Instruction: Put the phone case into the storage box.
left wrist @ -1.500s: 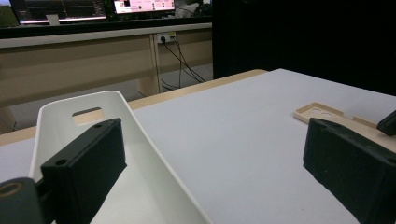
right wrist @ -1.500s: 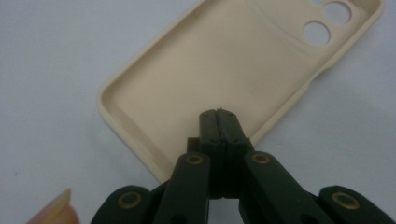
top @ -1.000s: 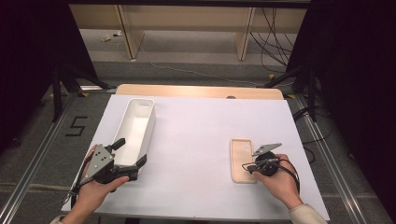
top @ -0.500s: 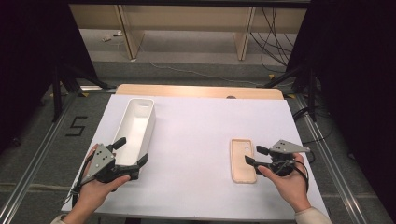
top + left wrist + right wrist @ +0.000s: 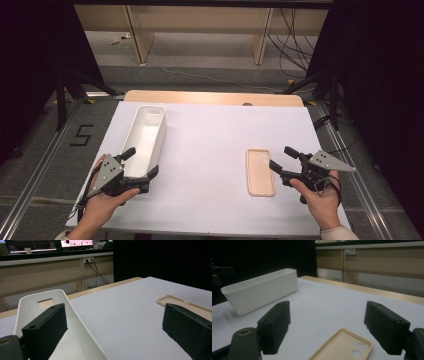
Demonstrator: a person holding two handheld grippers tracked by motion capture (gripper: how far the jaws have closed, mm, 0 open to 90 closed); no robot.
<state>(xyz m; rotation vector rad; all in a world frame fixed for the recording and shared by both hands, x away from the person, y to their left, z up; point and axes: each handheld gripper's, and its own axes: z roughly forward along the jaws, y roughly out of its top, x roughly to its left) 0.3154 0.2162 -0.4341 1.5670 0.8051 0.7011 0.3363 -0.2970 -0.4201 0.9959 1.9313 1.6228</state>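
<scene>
White table: tan phone case lying longways just left of right gripper, jaws wide, empty. Left gripper wide around white bin wall.

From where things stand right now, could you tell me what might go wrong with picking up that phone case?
The phone case lies flat and thin on the table, so the open right gripper may scrape the surface or push it away. The left gripper straddles the white bin's wall and could tip it.
</scene>
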